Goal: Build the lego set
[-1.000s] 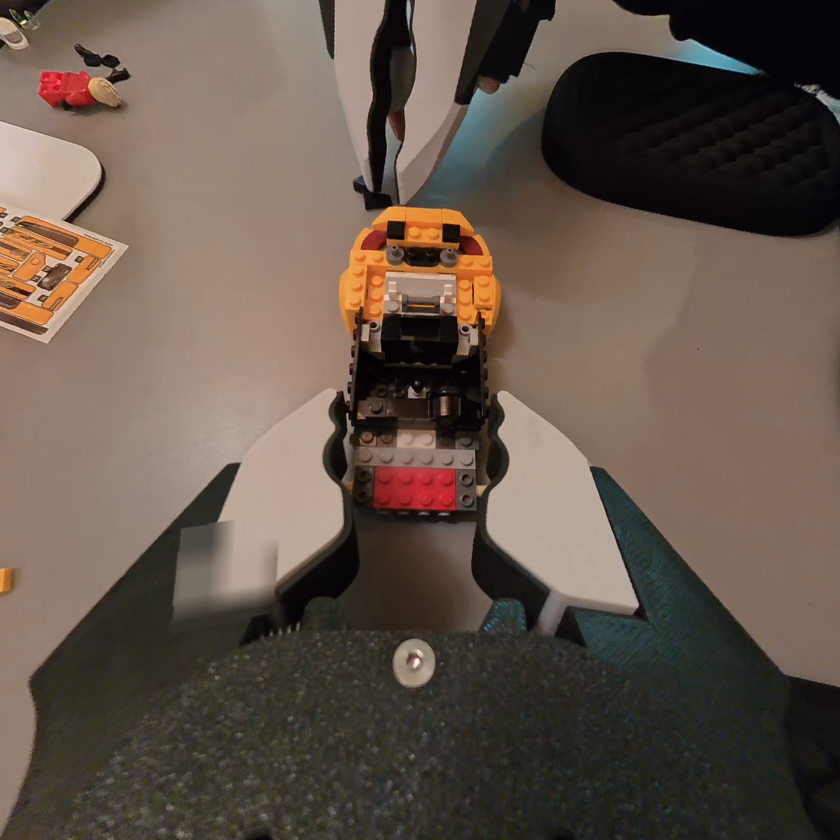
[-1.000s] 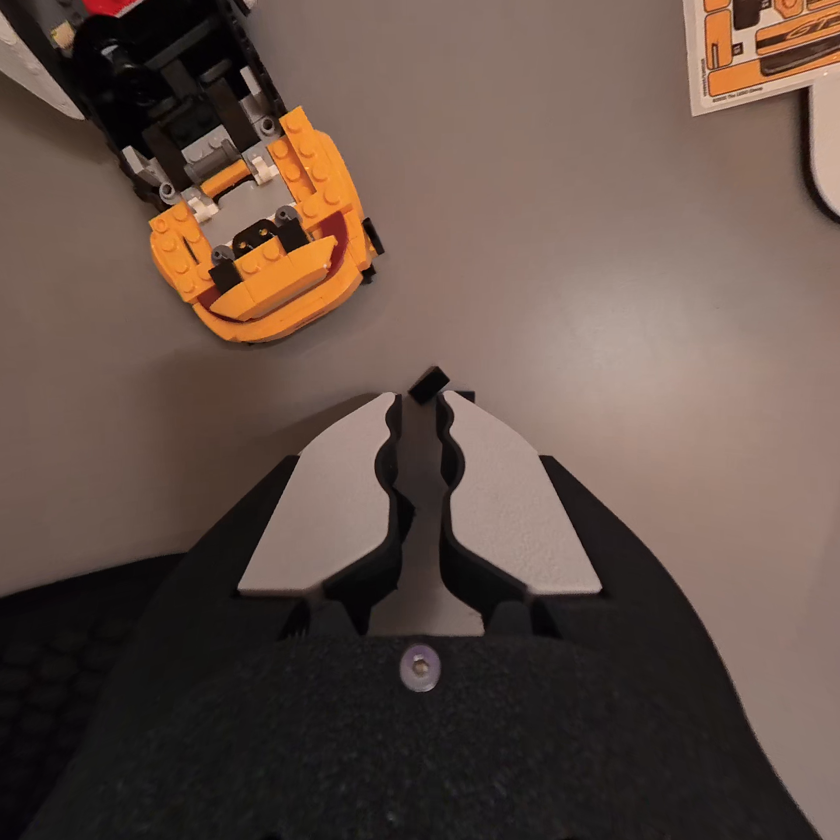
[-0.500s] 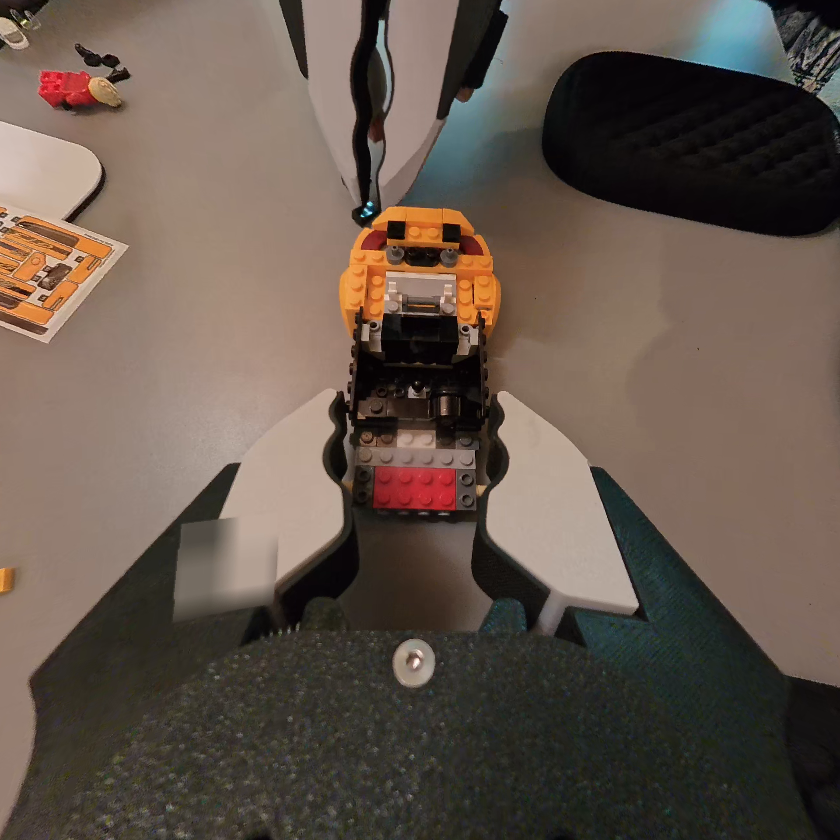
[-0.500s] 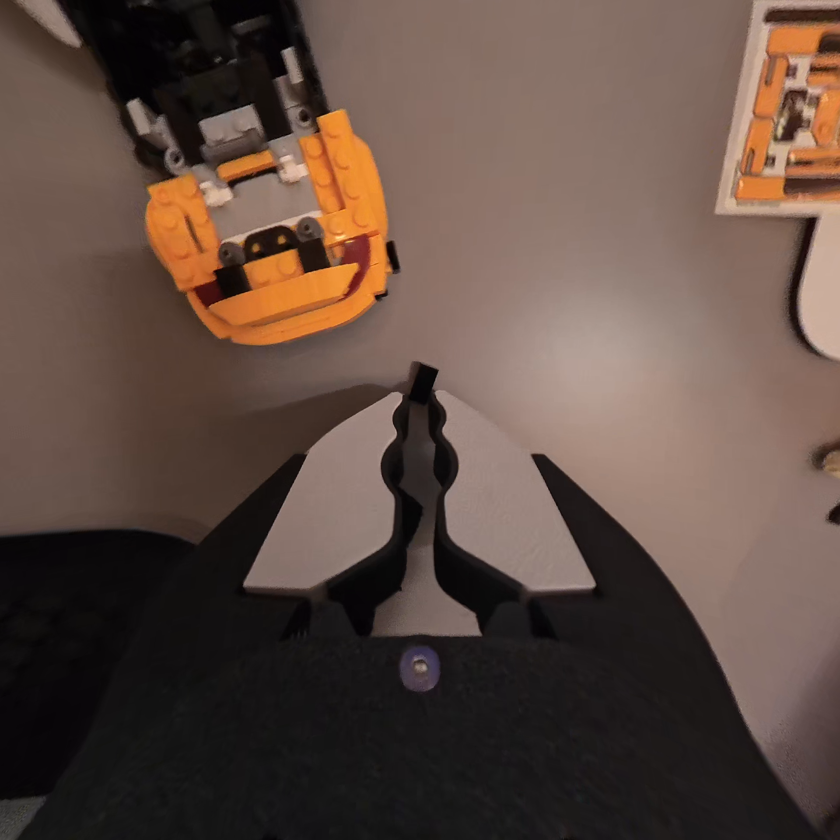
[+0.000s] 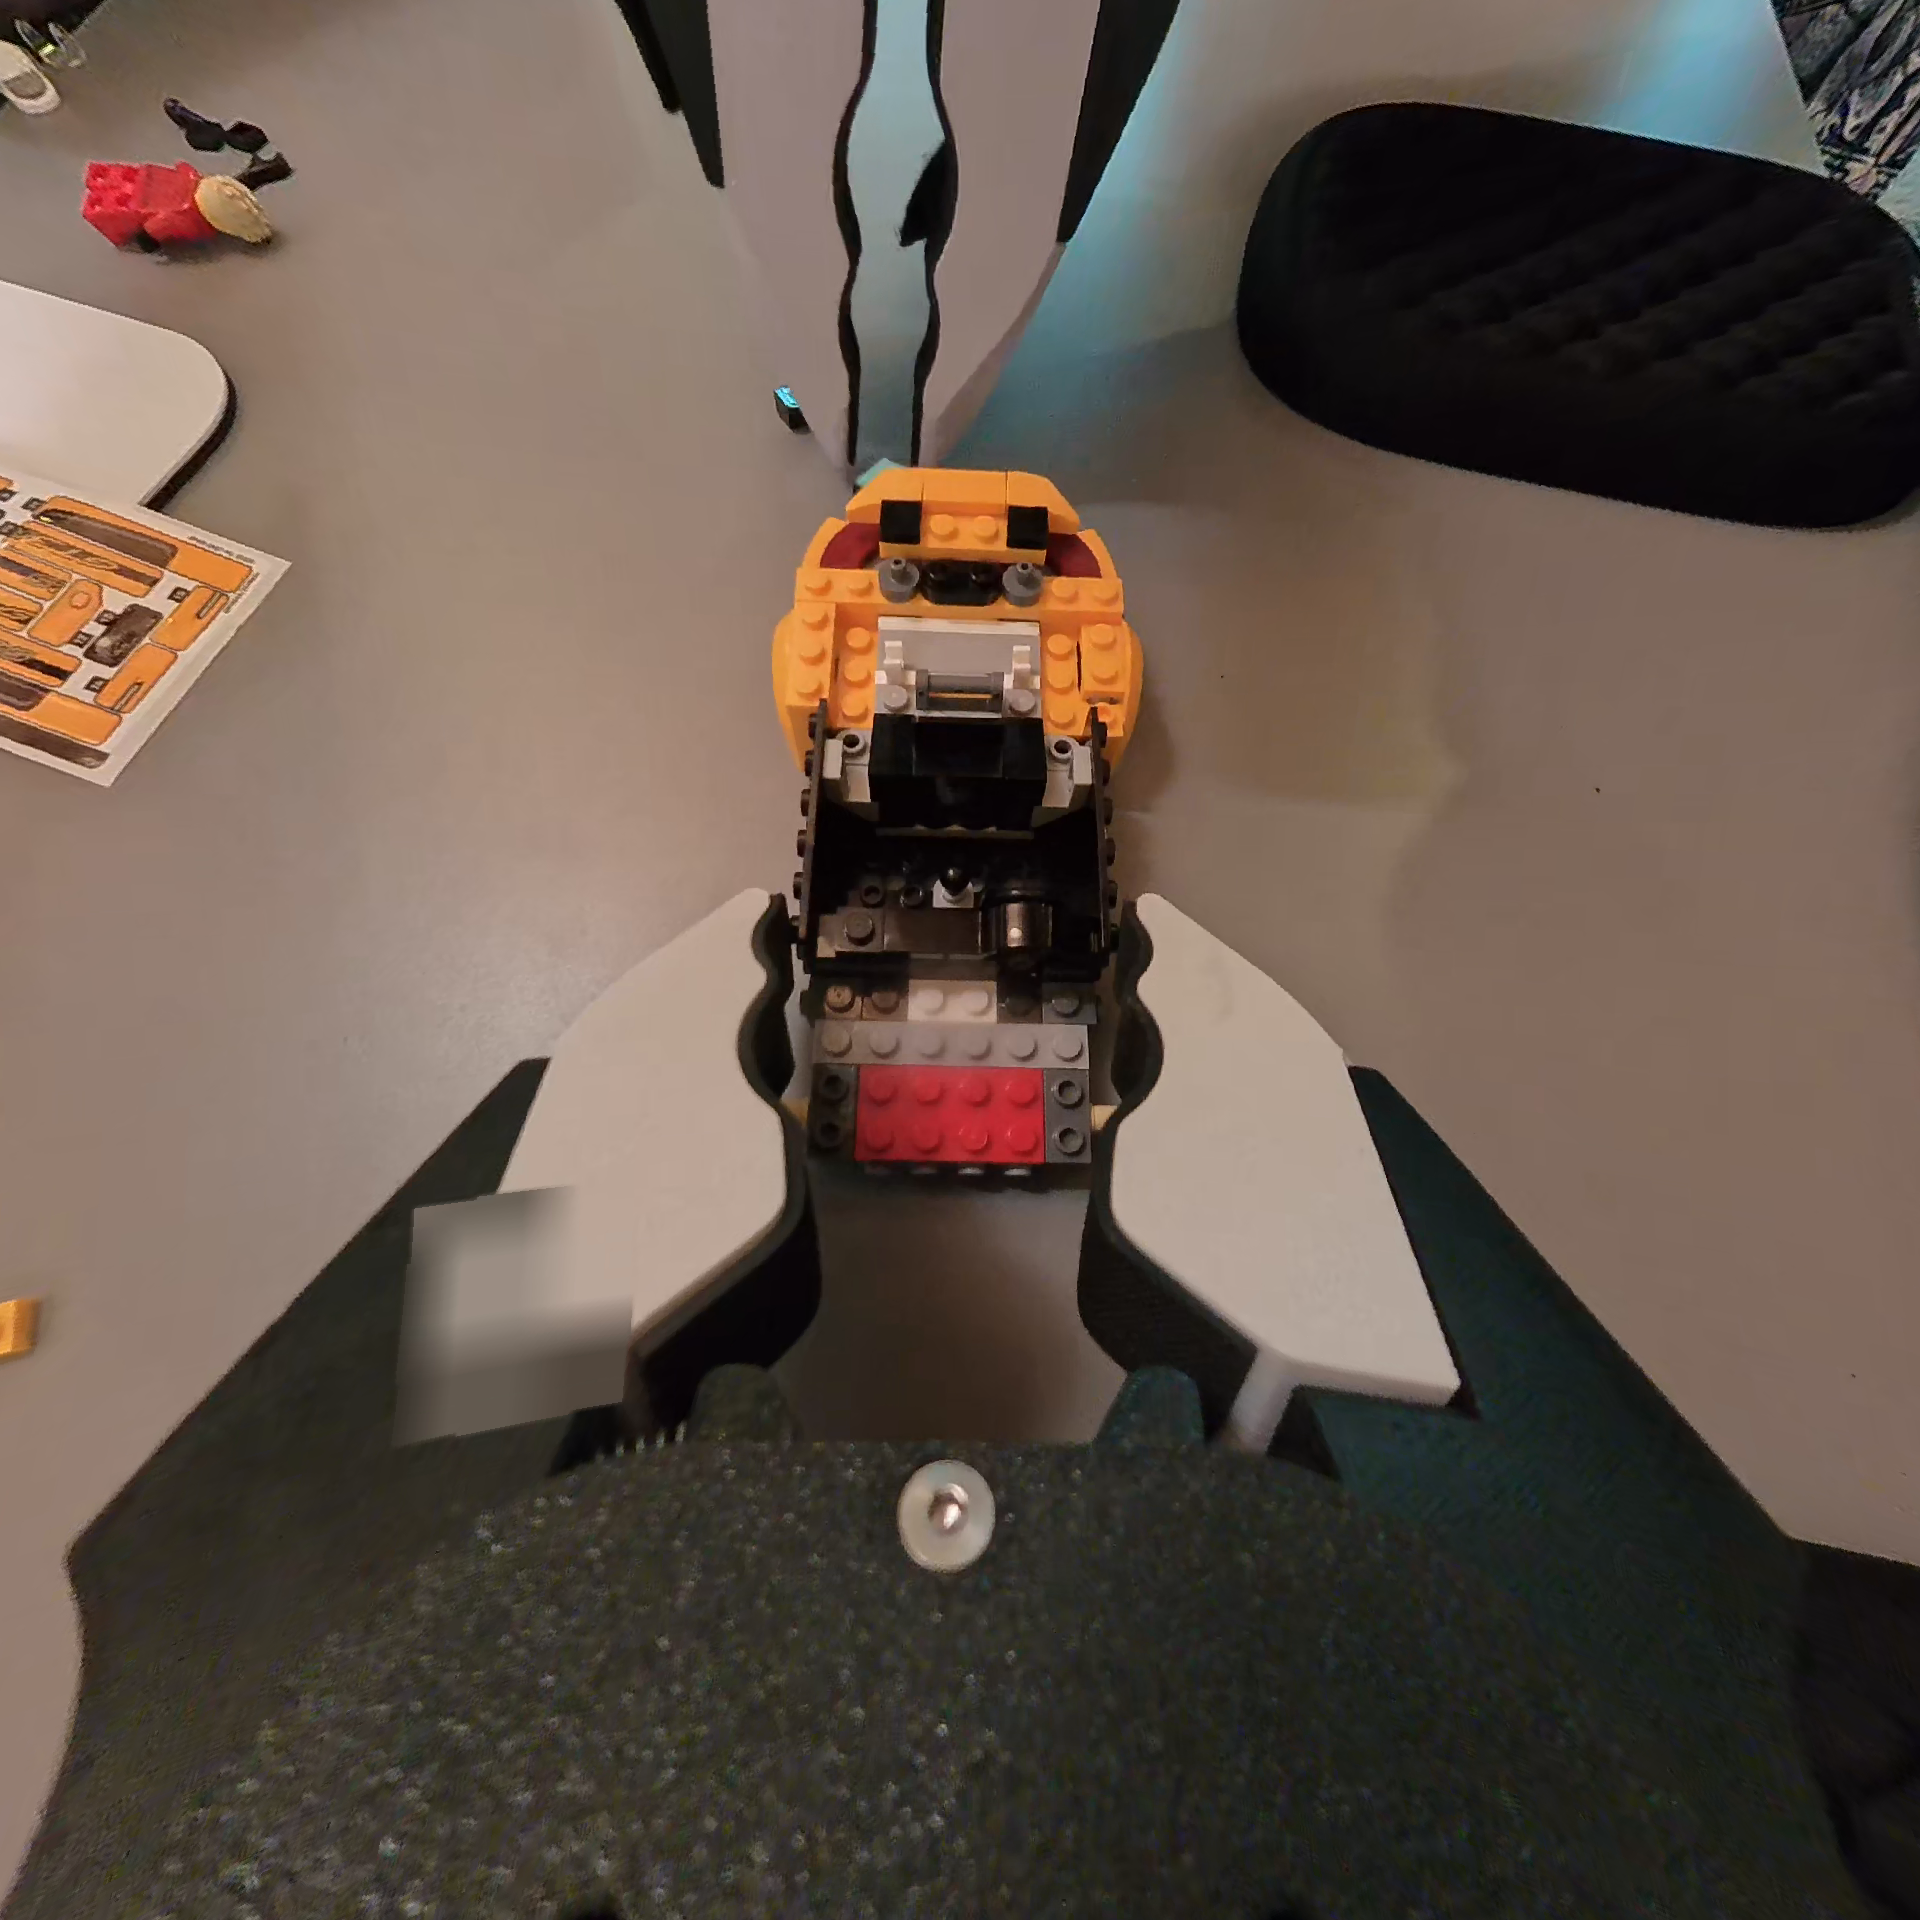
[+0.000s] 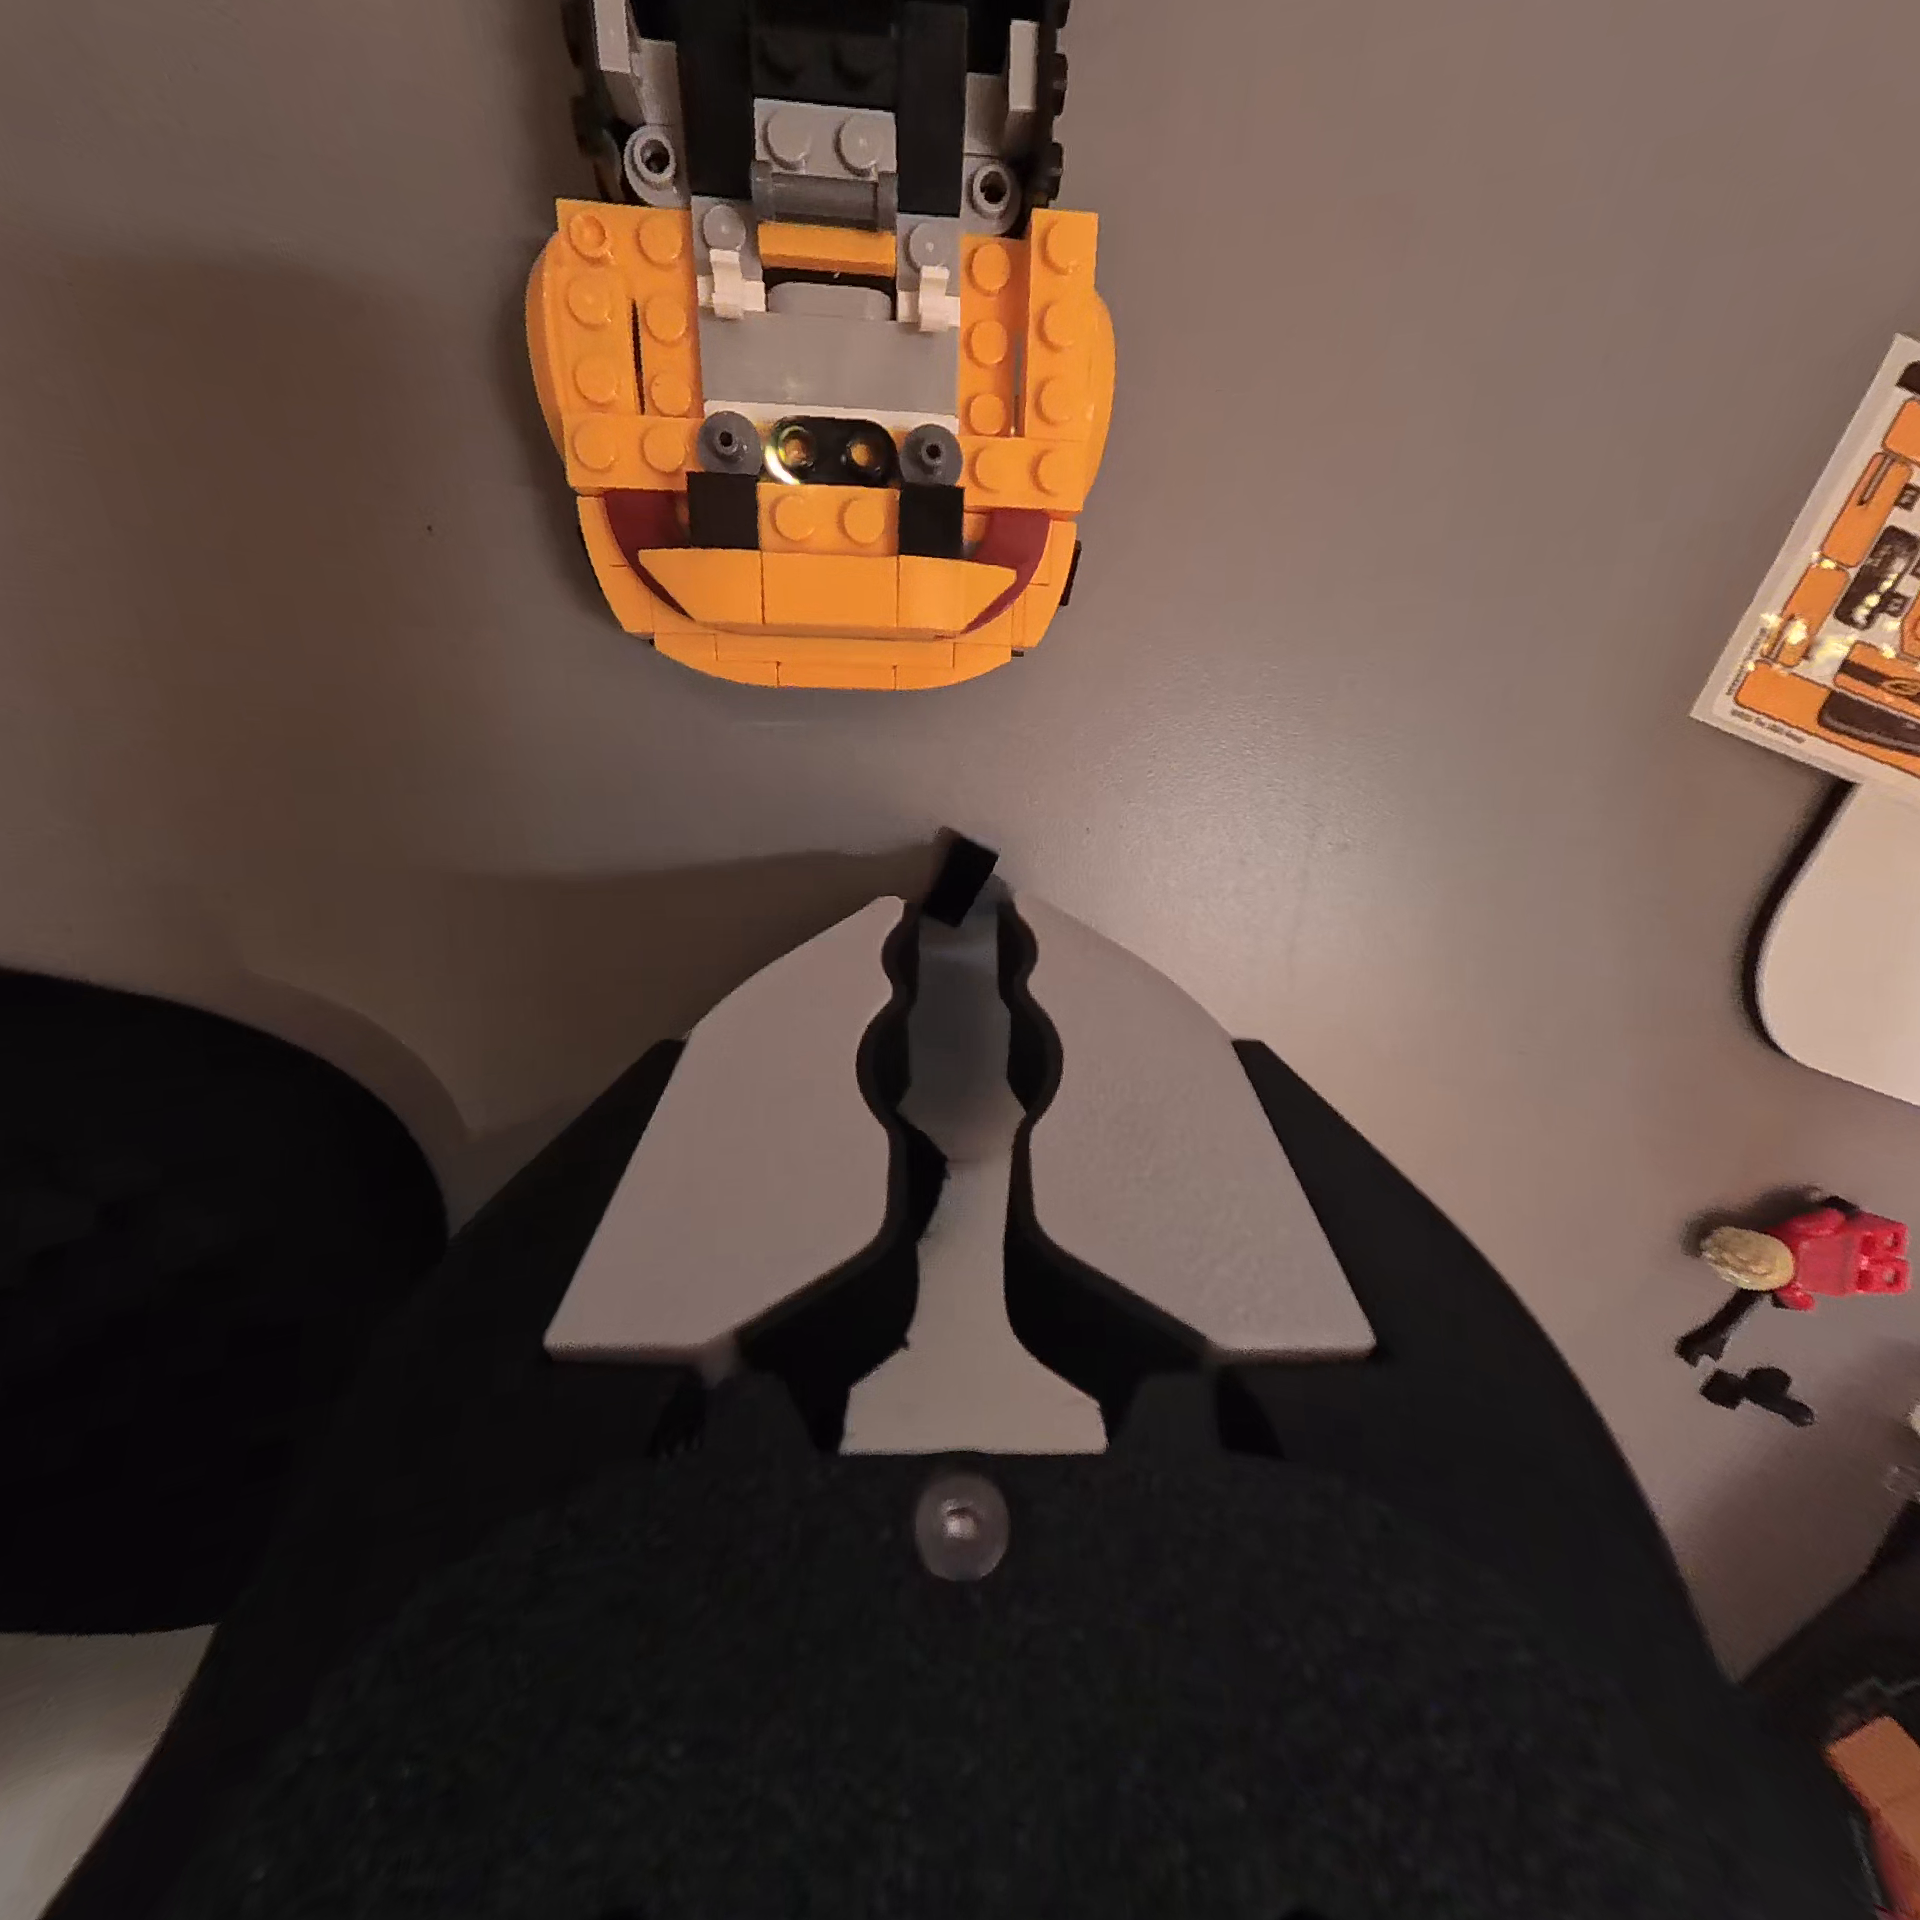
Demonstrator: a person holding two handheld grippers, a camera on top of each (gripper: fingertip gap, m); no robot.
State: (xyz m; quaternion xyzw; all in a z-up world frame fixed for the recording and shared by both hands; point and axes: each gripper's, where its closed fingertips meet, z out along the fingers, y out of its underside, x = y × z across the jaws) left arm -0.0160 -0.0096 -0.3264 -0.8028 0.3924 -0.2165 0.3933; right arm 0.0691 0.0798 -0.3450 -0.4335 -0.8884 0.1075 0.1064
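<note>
We're clamping the rear of the orange lego car [image 5: 951,831] on the gray counter [image 5: 1455,831] with our left tongs [image 5: 951,914], 1 finger on each side. Our right tongs [image 6: 961,904] are pinching a small black brick [image 6: 961,878] at the tips, just off the car's nose.

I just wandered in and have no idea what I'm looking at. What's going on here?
A person is building a Lego car with two handheld grippers. The left gripper clamps the rear of the half-built orange car on the grey table. The right gripper pinches a small black piece just in front of the car's nose. A sticker sheet lies nearby.
</note>
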